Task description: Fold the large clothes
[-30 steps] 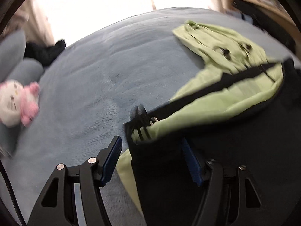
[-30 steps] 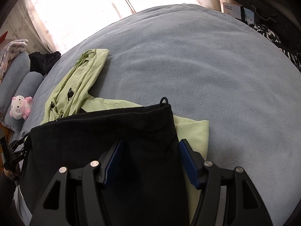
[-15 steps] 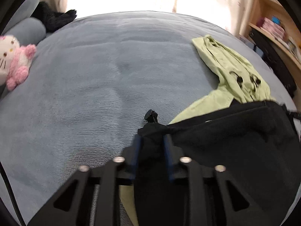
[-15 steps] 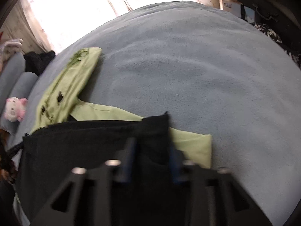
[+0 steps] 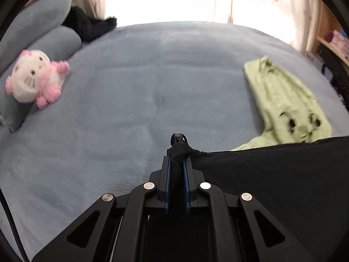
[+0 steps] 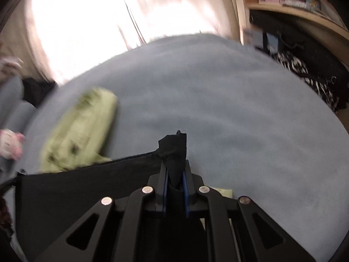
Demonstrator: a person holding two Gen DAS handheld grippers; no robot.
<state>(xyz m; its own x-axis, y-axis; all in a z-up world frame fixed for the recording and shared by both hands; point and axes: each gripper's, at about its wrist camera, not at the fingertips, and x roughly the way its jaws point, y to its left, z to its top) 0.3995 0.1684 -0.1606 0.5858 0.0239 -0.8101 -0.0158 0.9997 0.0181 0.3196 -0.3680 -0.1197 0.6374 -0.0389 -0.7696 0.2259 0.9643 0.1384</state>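
A large black garment [image 5: 272, 174] lies on the blue-grey bed [image 5: 141, 87], stretched taut between both grippers. My left gripper [image 5: 176, 159] pinches its left corner, which bunches between the blue pads and ends in a small loop; the jaws are closing on the cloth. In the right wrist view my right gripper [image 6: 174, 163] grips the other corner of the black garment [image 6: 87, 187], jaws likewise closing on the fabric. A light green garment [image 5: 283, 100] lies crumpled beyond the black one and partly under it; it also shows as the green garment [image 6: 80, 131] at the left.
A pink and white plush toy [image 5: 35, 78] leans on grey pillows [image 5: 43, 21] at the bed's left. A dark bundle [image 5: 91, 26] sits by the bright curtained window. A wooden shelf [image 6: 294, 6] and dark patterned cloth [image 6: 305, 74] stand off the bed's right side.
Both grippers went from wide open over the black garment to closed on its two corners, then lifted slightly. The black edge now stretches straight between them.
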